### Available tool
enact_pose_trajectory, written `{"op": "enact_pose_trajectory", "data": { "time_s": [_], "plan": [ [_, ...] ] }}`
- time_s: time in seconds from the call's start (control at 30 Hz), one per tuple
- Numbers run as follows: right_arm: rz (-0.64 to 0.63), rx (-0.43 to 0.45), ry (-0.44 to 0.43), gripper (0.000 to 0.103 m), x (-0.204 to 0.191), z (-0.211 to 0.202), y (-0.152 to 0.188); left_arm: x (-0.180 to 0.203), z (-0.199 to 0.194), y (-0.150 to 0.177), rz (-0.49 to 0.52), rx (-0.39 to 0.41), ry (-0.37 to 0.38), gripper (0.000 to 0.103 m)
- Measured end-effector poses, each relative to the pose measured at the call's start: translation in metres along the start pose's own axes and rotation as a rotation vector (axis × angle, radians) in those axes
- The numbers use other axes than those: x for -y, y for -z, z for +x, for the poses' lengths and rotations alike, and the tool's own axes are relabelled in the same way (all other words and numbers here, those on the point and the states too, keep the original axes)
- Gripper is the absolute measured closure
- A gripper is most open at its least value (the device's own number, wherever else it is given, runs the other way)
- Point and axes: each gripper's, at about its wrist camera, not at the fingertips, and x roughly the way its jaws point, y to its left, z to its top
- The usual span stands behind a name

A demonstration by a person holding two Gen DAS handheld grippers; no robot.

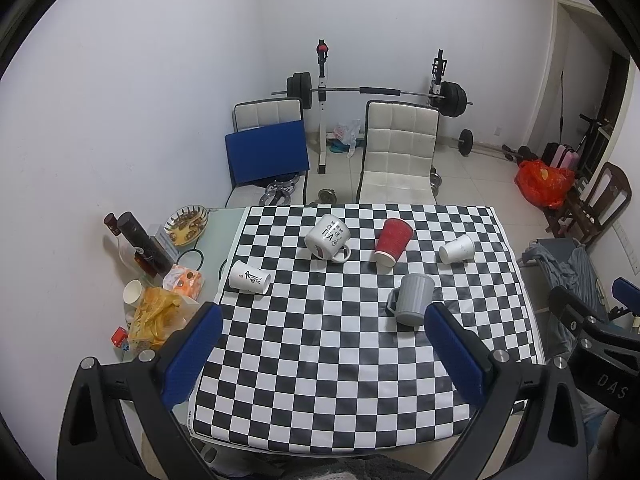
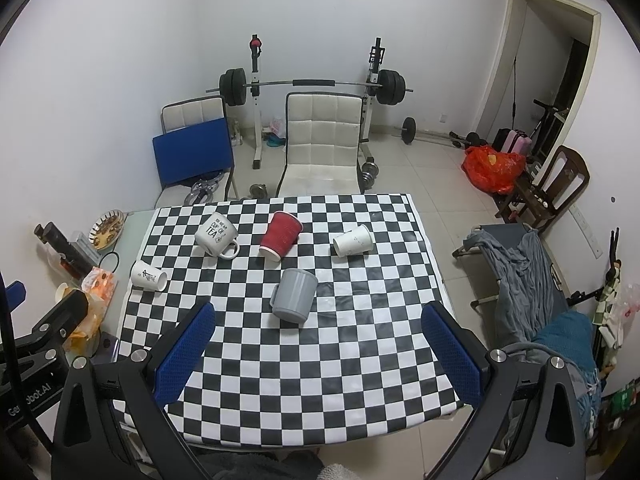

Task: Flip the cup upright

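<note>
Several cups lie on their sides on the checkered tablecloth (image 1: 320, 360): a grey ribbed mug (image 1: 412, 298) (image 2: 295, 294), a red paper cup (image 1: 393, 241) (image 2: 281, 235), a white "cup of tea" mug (image 1: 327, 237) (image 2: 217, 235), a small white paper cup (image 1: 457, 249) (image 2: 352, 241) and a white printed cup (image 1: 249, 277) (image 2: 148, 275) at the left edge. My left gripper (image 1: 324, 318) is open and empty, above the near table. My right gripper (image 2: 318, 318) is open and empty, just in front of the grey mug.
Left of the cloth stand dark bottles (image 1: 140, 242), a snack bowl (image 1: 187, 220), snack bags (image 1: 160, 316) and a paper cup (image 1: 134, 292). Two white chairs (image 1: 400, 152) and a barbell rack (image 1: 376, 92) stand behind the table. A cot with grey cloth (image 2: 520, 272) is to the right.
</note>
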Motion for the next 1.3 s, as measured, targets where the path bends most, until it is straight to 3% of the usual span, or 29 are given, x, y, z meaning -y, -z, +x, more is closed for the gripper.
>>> {"op": "enact_pose_trajectory", "data": {
  "time_s": [0.97,1.07,1.17,1.3],
  "plan": [
    [0.006,-0.005,-0.010,0.000,0.001,-0.002,-0.006,0.006,-0.002,-0.010,-0.011,0.000,-0.006,0.000],
    [0.014,-0.025,-0.014,0.000,-0.003,0.007,-0.015,0.009,0.004,-0.021,-0.043,-0.033,-0.026,0.000],
    [0.025,-0.062,-0.025,0.000,-0.014,0.028,-0.023,-0.006,0.035,-0.029,-0.103,-0.106,-0.065,0.000],
    [0.018,-0.125,-0.048,0.000,-0.031,0.085,-0.012,-0.033,0.083,-0.029,-0.164,-0.184,-0.155,0.000]
  ]
}}
